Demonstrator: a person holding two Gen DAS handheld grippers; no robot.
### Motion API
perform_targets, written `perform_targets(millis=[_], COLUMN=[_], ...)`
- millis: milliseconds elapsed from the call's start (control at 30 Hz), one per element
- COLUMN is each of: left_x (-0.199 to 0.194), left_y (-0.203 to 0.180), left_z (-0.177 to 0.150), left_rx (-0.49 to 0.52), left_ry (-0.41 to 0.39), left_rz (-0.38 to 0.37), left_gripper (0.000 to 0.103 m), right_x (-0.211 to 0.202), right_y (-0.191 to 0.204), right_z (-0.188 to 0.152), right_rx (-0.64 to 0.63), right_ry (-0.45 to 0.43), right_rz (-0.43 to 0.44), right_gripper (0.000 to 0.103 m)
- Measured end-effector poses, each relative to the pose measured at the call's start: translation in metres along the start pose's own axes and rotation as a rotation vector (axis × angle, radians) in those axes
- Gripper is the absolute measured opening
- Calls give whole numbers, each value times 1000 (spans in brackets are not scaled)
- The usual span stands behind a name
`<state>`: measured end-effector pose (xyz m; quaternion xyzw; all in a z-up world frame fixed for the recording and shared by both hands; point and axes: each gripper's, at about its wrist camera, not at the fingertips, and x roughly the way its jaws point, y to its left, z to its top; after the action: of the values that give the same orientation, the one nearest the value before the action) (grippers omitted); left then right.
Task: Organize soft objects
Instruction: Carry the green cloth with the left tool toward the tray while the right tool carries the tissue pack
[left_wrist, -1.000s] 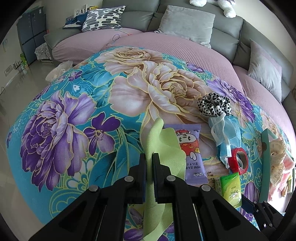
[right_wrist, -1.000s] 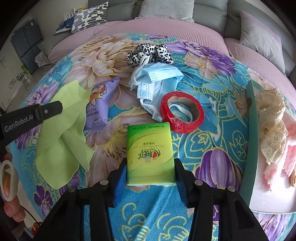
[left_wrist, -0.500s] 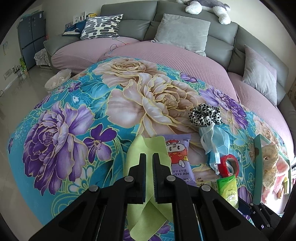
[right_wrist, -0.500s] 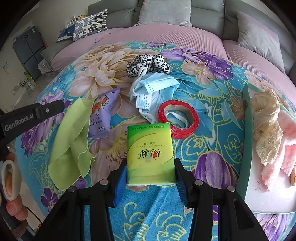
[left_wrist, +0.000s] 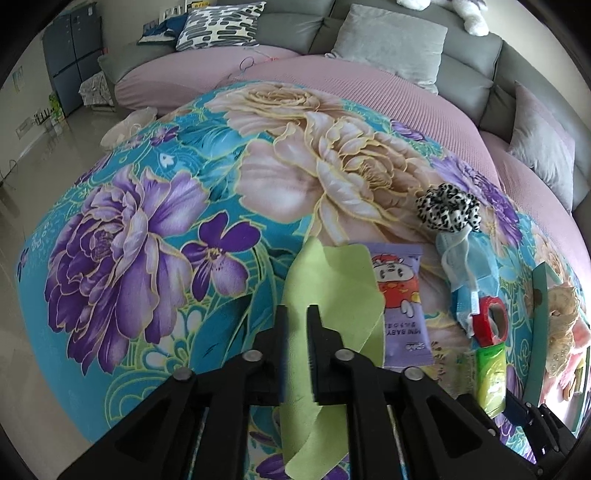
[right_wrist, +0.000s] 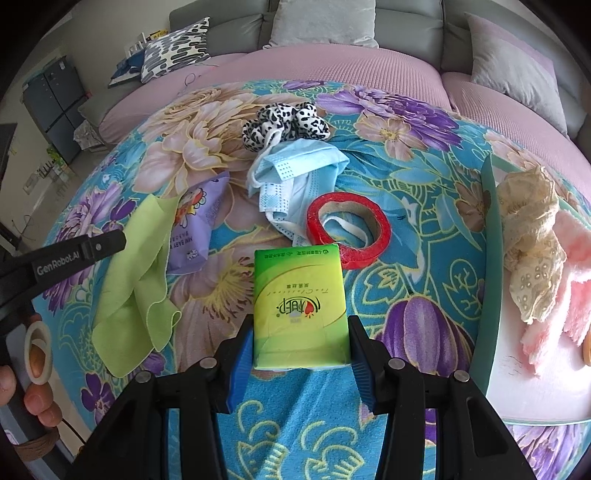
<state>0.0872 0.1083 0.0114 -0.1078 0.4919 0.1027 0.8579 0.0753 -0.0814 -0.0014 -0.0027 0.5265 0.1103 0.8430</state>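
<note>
Left tongs (left_wrist: 295, 325) were pinched nearly closed on the green cloth (left_wrist: 332, 291), gripping only a fold of it. Most of the cloth hung loose below and beside the fingers, over the left part of the flowered bedspread (left_wrist: 147, 221). Right tongs (right_wrist: 301, 345) were clamped on a green tissue pack (right_wrist: 301, 306), fingers on its two long sides near the lower end, pack sticking out forward.

Risks as I judged them:
- Cloth held by a thin fold: a quick swing could have pulled it free, or the dangling corner could have dragged the purple snack packet (right_wrist: 195, 229) it lay against.
- Tissue pack was soft and gripped near one end, so it could have sagged or pivoted out between the fingers.
- Red tape roll (right_wrist: 349, 229) was touching the pack's far edge, with a strap of the blue face masks (right_wrist: 295, 173) running through it. Pushing forward would have shoved that pile.
- Spotted scrunchie (right_wrist: 284, 120) sat just beyond the masks, safe unless the pile shifted.
- Teal tray (right_wrist: 493, 258) at the bedspread's right edge already held a lace cloth (right_wrist: 532, 243) and pink fluff (right_wrist: 565, 280). Its raised wall could have caught the pack or cloth if they came in low.
</note>
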Motion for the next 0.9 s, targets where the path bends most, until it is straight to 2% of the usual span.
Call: perform_targets(millis=[33, 67, 100, 367, 667, 900], left_x=[1, 2, 4, 18, 20, 23], left_y=[1, 2, 4, 8, -8, -26], left_z=[0, 0, 0, -5, -15, -24], left_rx=[-2, -5, -9, -8, 63, 151], left_ry=[5, 12, 19, 98, 134, 148], left_rz=[1, 1, -1, -54, -116, -92], left_gripper=[28, 43, 49, 50, 60, 65], right_x=[0, 0, 1, 0, -3, -7], right_y=[-1, -2, -3, -6, -10, -14], right_z=[0, 0, 0, 0, -1, -1], right_rx=[2, 4, 5, 9, 18, 28], right_ry=[1, 2, 3, 7, 6, -2], right_rz=[-1, -4, -7, -27, -48, -56], right_gripper=[50, 50, 50, 50, 50, 50])
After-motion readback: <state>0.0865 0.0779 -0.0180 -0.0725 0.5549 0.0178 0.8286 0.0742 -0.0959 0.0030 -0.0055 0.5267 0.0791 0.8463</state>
